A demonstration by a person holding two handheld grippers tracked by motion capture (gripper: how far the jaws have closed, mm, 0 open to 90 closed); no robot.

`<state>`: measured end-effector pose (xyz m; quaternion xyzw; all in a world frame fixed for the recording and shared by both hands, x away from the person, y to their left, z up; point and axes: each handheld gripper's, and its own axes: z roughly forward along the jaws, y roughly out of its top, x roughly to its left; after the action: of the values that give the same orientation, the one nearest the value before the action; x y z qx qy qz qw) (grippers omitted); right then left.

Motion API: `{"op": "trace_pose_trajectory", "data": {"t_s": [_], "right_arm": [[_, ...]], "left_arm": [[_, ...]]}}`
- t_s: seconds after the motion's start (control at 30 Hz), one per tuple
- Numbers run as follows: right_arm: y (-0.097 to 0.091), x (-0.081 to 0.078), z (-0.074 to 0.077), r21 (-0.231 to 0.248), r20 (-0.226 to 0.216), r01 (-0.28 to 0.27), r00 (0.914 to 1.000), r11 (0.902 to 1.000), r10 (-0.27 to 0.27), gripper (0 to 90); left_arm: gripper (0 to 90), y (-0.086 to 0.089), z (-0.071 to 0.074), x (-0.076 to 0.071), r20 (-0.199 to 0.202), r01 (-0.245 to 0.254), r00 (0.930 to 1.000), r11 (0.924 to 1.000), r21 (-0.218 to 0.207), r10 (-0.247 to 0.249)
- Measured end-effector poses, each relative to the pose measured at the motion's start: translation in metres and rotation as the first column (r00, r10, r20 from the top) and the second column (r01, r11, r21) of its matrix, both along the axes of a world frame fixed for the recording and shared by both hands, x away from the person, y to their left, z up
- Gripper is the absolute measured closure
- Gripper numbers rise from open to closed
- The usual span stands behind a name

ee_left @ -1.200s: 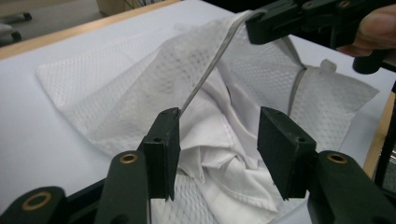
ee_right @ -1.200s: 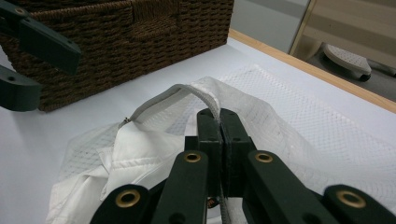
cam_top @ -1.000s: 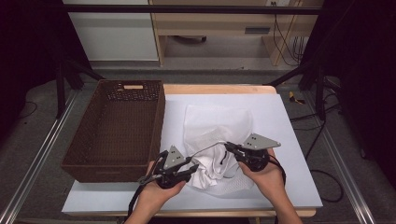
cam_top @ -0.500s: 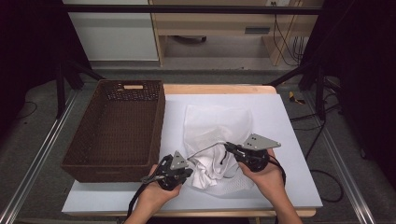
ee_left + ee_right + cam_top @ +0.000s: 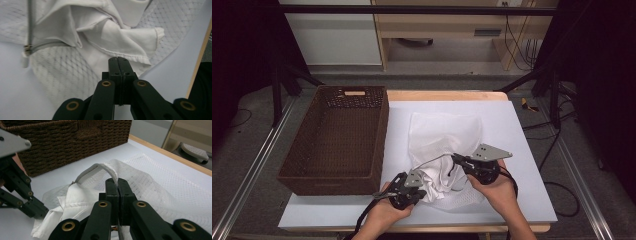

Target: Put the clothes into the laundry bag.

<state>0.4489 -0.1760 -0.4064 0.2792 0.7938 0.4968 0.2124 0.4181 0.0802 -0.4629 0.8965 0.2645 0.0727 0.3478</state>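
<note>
Mesh bag (image 5: pixel 439 135) holds white cloth (image 5: pixel 439 177); wicker basket (image 5: pixel 337 140) beside.

Right tool (image 5: pixel 117 182) clamped on mesh bag (image 5: pixel 160 195) zipper edge; wicker basket (image 5: pixel 75 140) behind.

No legible text, label, brand, number or sign is found on any surface. The white mesh bag (image 5: pixel 443 137), the white garment (image 5: pixel 117 37) and the brown wicker basket (image 5: pixel 337 140) left of the bag carry no readable marking. The zipper (image 5: pixel 30 30) on the bag bears none that can be made out.
</note>
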Motion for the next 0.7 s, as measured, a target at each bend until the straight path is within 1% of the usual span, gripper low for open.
{"op": "trace_pose_trajectory", "data": {"t_s": [0.03, 0.1, 0.23, 0.33, 0.4, 0.47, 0.5, 0.7], "right_arm": [[0.000, 0.000, 0.000, 0.003, -0.001, 0.002, 1.0000, 1.0000, -0.002, 89.1], [0.000, 0.000, 0.000, 0.005, -0.002, 0.002, 1.0000, 1.0000, -0.002, 89.1], [0.002, -0.001, -0.001, 0.000, -0.004, -0.007, 1.0000, 1.0000, 0.007, 89.1], [0.003, 0.000, -0.001, -0.002, -0.006, -0.009, 0.9999, 1.0000, 0.009, 89.1], [0.002, 0.000, -0.001, 0.002, -0.008, -0.008, 0.9999, 1.0000, 0.008, 89.1], [0.002, 0.001, -0.002, 0.008, -0.013, -0.005, 0.9999, 1.0000, 0.005, 89.1], [0.002, 0.001, -0.002, 0.008, -0.014, -0.005, 0.9999, 1.0000, 0.005, 89.1], [0.000, 0.003, -0.006, 0.008, -0.026, 0.001, 0.9997, 1.0000, -0.001, 89.1]], "left_arm": [[90.0, -0.002, -0.002, 0.000, 0.002, 0.003, 1.0000, 1.0000, -0.007, -0.003], [90.0, -0.006, -0.005, 0.000, 0.004, 0.016, 0.9999, 0.9999, 0.000, -0.016], [90.0, -0.009, -0.009, 0.005, 0.005, 0.012, 0.9999, 0.9996, -0.023, -0.012], [90.0, -0.011, -0.010, 0.011, -0.020, 0.005, 0.9998, 0.9979, -0.064, -0.006], [90.0, -0.014, -0.010, 0.016, -0.015, 0.012, 0.9998, 0.9973, -0.072, -0.013], [90.0, -0.018, -0.010, 0.019, -0.029, 0.016, 0.9994, 0.9953, -0.095, -0.019], [90.0, -0.021, -0.010, 0.021, -0.029, 0.021, 0.9993, 0.9943, -0.104, -0.024], [90.0, -0.037, -0.009, 0.028, 0.011, 0.035, 0.9993, 0.9938, -0.105, -0.034]]}}
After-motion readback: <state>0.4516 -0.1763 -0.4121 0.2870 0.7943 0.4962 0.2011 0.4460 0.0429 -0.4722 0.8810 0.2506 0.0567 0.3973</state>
